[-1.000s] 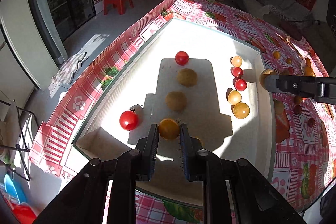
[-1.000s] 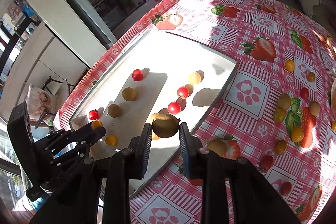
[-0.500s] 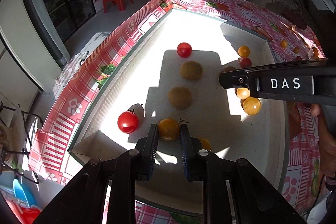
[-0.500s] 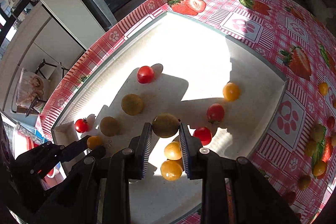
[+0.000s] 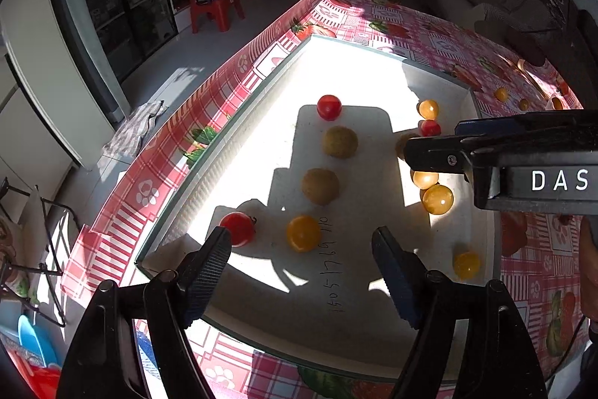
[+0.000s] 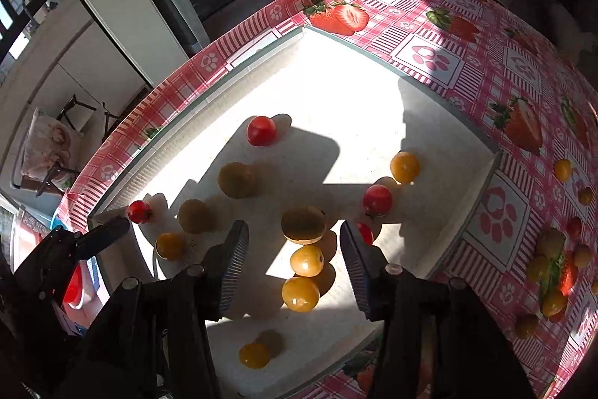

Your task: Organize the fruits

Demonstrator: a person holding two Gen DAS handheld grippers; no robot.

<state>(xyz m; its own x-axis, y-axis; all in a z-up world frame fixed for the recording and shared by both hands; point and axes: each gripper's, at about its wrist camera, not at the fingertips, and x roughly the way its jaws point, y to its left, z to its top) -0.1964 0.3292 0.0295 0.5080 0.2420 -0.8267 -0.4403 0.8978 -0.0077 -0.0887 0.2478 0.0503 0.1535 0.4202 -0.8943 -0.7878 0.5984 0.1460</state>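
A white tray [image 5: 261,88] on the strawberry tablecloth holds several small fruits. My left gripper [image 5: 301,262] is open over the tray's near end, just behind an orange fruit [image 5: 303,233] lying free, with a red tomato [image 5: 238,228] by its left finger. Two brown kiwis [image 5: 320,186] and a red tomato [image 5: 329,107] lie in a line beyond. My right gripper [image 6: 295,251] is open, with a brown kiwi [image 6: 303,224] lying free on the tray between its fingertips. Yellow fruits [image 6: 306,260] lie just below the kiwi.
Red and yellow fruits [image 6: 377,199] lie near the tray's right wall [image 6: 486,171]. More loose fruits [image 6: 562,169] sit on the tablecloth to the right. The right gripper's body [image 5: 523,156] crosses the left wrist view over the tray's right side.
Both grippers opened. The left one let go of the orange fruit, the right one let go of the brown kiwi; both fruits now rest on the tray.
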